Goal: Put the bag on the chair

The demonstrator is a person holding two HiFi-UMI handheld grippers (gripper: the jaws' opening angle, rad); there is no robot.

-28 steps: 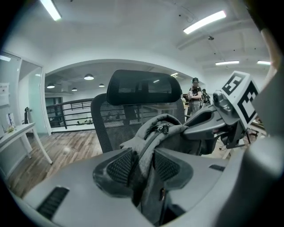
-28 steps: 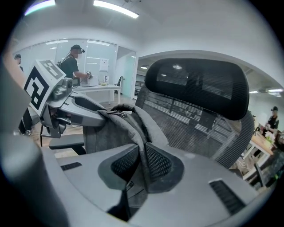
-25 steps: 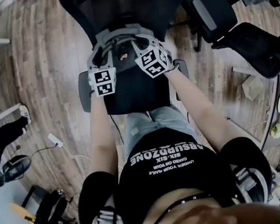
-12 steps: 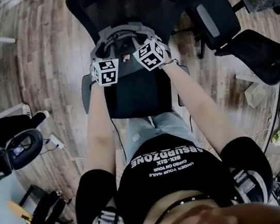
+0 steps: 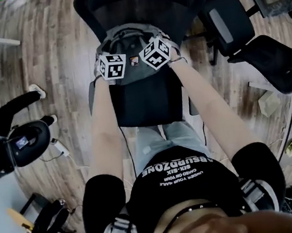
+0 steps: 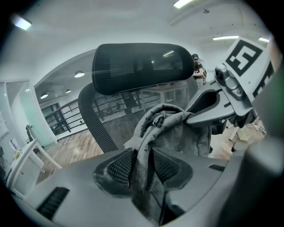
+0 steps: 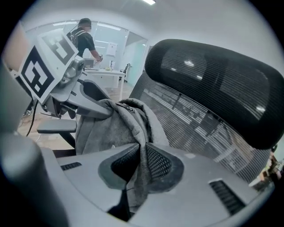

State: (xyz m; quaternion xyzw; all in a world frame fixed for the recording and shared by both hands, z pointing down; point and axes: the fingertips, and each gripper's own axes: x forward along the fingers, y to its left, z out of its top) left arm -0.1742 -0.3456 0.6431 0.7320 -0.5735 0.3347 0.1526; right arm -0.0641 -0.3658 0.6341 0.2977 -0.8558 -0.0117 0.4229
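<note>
Grey bag: zipped top edge up, long axis side to side across the chair, over the seat's rear, nearer the backrest than a second ago; left hand-held gripper and right hand-held gripper each clamp its top fabric, forearms outstretched side by side.

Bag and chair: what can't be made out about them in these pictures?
- Whether the bag rests on the chair seat: head view, the marker cubes and the bag's own bulk cover the contact.
- The bag's lower half: both gripper views, the left gripper and right gripper bodies block it.
- The chair's base: head view, hidden under the seat.
</note>
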